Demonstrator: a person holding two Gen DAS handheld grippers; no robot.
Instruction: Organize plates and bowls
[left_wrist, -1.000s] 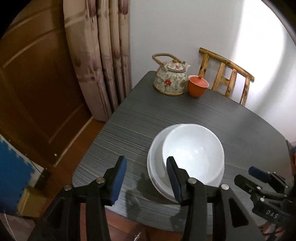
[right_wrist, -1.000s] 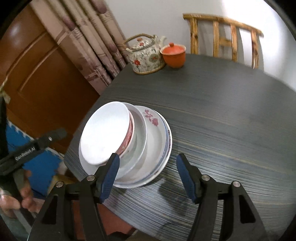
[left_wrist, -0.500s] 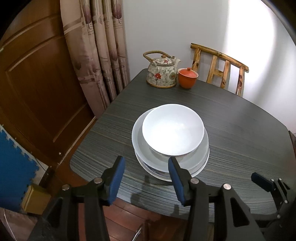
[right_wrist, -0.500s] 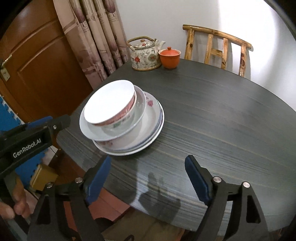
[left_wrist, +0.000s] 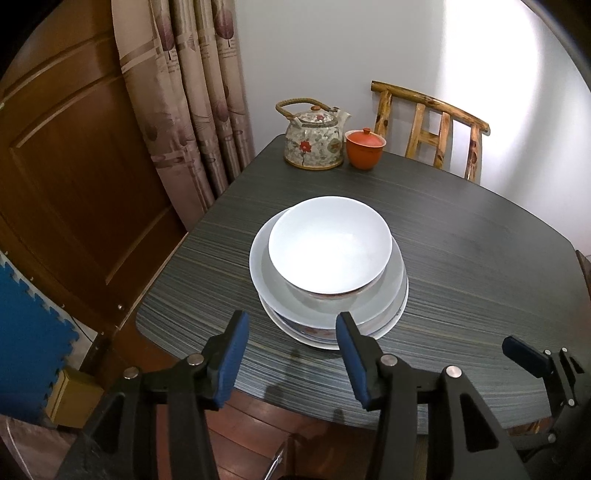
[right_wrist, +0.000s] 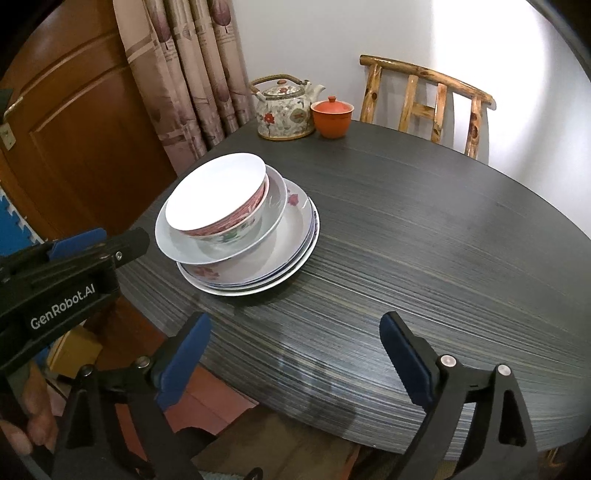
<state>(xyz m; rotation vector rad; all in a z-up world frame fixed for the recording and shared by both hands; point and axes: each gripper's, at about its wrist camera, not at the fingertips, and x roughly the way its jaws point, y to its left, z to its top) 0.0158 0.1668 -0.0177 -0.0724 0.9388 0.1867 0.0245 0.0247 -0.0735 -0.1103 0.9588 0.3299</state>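
A stack of dishes stands near the table's left front edge. On top is a white bowl (left_wrist: 328, 243) (right_wrist: 218, 192) with a red pattern outside. It nests in a wider flowered bowl (right_wrist: 275, 210), over several plates (left_wrist: 388, 321) (right_wrist: 291, 254). My left gripper (left_wrist: 291, 354) (right_wrist: 110, 240) hovers short of the stack, open, with nothing between its blue pads. To the stack's right, the right gripper (right_wrist: 295, 343) (left_wrist: 543, 360) hangs over the table edge. Its jaws are opening wide and hold nothing.
A flowered teapot (left_wrist: 314, 144) and an orange lidded cup (left_wrist: 365, 147) sit at the dark table's (right_wrist: 424, 229) far side. A wooden chair (left_wrist: 432, 129) stands behind them. A curtain (left_wrist: 192, 103) and wooden door (left_wrist: 74, 177) are to the left. A hand (right_wrist: 22, 410) grips the left tool.
Both grippers have drawn back from the stack, which now looks smaller and farther off. The right jaws have spread wider. The stack has stayed put.
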